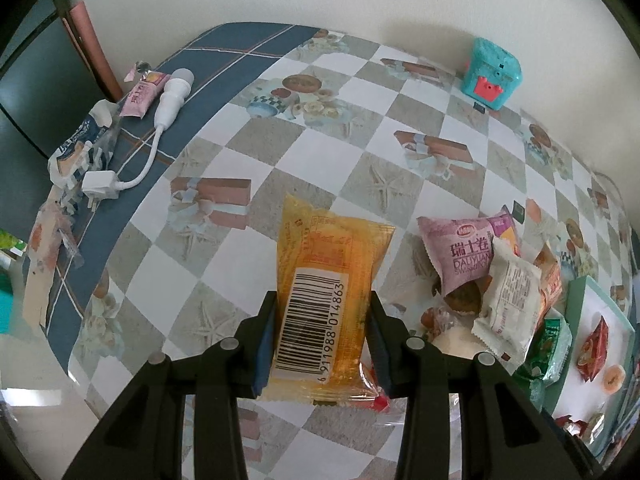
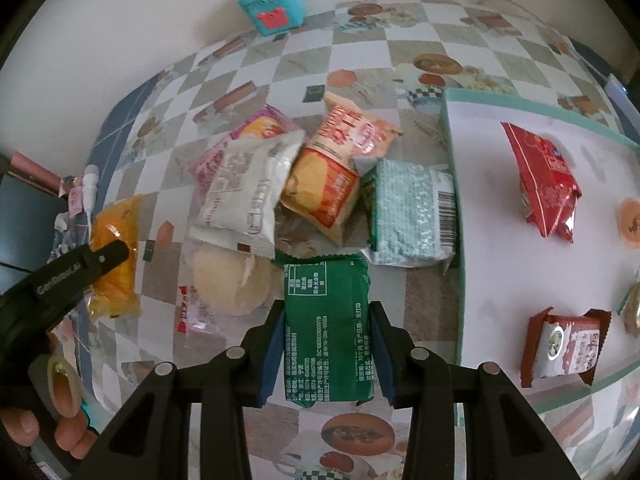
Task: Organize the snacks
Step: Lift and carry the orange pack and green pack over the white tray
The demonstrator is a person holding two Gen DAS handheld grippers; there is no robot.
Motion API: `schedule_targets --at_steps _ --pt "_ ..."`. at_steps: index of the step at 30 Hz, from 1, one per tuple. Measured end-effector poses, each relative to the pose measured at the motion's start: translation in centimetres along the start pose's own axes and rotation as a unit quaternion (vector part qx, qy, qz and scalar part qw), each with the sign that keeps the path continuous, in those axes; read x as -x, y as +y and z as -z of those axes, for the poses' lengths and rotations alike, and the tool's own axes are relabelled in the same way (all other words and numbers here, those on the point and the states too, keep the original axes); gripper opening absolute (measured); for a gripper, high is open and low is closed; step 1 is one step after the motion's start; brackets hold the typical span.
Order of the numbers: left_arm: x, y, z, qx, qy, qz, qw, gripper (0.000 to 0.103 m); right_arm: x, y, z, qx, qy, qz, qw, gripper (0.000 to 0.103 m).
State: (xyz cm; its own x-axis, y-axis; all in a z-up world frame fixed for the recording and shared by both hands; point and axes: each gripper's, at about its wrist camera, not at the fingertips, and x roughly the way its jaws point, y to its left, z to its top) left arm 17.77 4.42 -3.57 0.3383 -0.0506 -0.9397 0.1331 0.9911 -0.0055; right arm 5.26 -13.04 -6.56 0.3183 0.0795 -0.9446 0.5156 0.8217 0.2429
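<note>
My left gripper (image 1: 322, 320) is shut on a clear yellow snack pack (image 1: 324, 280) with a barcode, lifted above the checked tablecloth. The same yellow pack (image 2: 114, 256) shows at the left of the right wrist view, under the left gripper's black finger. My right gripper (image 2: 326, 332) is shut on a dark green snack pack (image 2: 326, 320), its blue pads pressing both long sides. A heap of snacks lies between: a white pack (image 2: 244, 196), an orange pack (image 2: 336, 168), a pale green pack (image 2: 408, 216), a pink pack (image 1: 464, 252). A white tray (image 2: 460, 200) with a green rim stands at right.
In the tray lie a red pack (image 2: 544, 184) and a brown-red pack (image 2: 564, 344). A teal box (image 1: 490, 72) stands by the wall. A white plug and cable (image 1: 160, 128) and torn wrappers lie at the table's left edge. A hand (image 2: 44, 412) holds the left gripper.
</note>
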Motion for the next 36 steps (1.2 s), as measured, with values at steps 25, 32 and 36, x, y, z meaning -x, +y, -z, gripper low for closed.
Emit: schedule_targets --at_steps 25,32,36 --pt "4.4 -6.1 1.6 -0.069 -0.053 -0.002 0.9962 0.043 8.6 -8.3 -2.4 -0.095 -0.113 -0.012 0.989 0.042" --pt "5.7 -10.6 3.1 -0.118 -0.064 0.02 0.9908 0.043 10.3 -15.3 -2.7 -0.168 -0.136 0.019 0.976 0.042" --pt "6.1 -14.0 4.4 -0.16 -0.066 0.026 0.9845 0.043 10.4 -19.1 -2.6 -0.207 -0.135 0.025 0.969 0.042"
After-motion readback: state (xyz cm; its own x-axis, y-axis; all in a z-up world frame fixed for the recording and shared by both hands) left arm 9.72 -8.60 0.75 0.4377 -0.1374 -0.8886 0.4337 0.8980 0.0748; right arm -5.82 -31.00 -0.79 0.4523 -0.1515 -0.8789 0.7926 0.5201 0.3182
